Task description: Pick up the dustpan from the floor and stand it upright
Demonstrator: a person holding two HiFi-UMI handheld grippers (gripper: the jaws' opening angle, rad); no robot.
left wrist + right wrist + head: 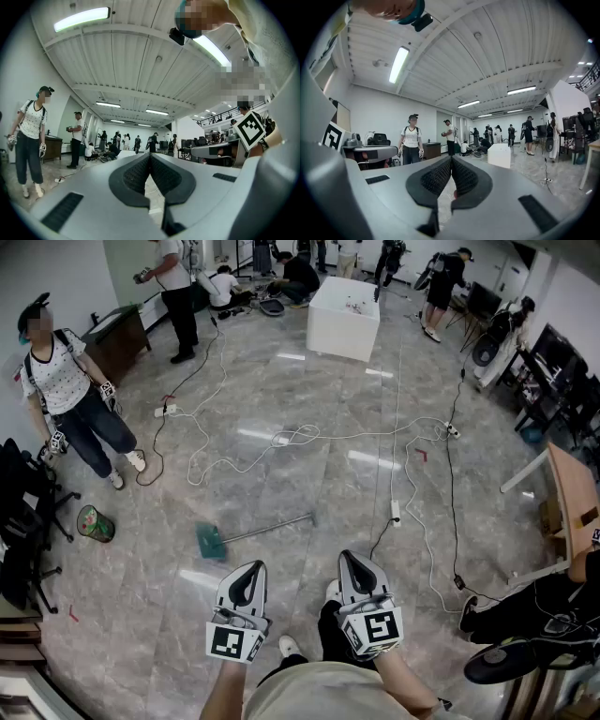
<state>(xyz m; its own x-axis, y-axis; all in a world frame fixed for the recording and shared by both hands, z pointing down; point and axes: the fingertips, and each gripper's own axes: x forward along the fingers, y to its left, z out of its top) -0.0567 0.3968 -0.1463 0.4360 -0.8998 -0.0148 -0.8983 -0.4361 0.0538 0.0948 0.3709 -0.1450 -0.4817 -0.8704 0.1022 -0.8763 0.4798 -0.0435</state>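
The dustpan (214, 541) lies flat on the grey marble floor (309, 474), just ahead of the person and a little to the left. Its teal pan is toward the left, and its long grey handle (272, 526) runs along the floor to the right. Nothing touches it.

Both tools hang below it in the head view, well apart from it. The left gripper (249, 570) has its jaws pressed together at the tips with nothing between them. The right gripper (354, 564) is closed the same way and is also empty.

A white cable (234, 465) loops across the floor beyond the dustpan. A black cable (451, 502) runs down the right side, past a white power strip (395, 512). A small green basket (95, 523) stands to the left, near a standing person (70, 390). A white block (344, 306) sits far back, with more people around it.

The pan is too small to make out its shape or which way its mouth faces. Both gripper views look level across the room and miss the dustpan. A black chair (23, 521) is cut off at the left edge and a wooden seat (572, 502) at the right edge.
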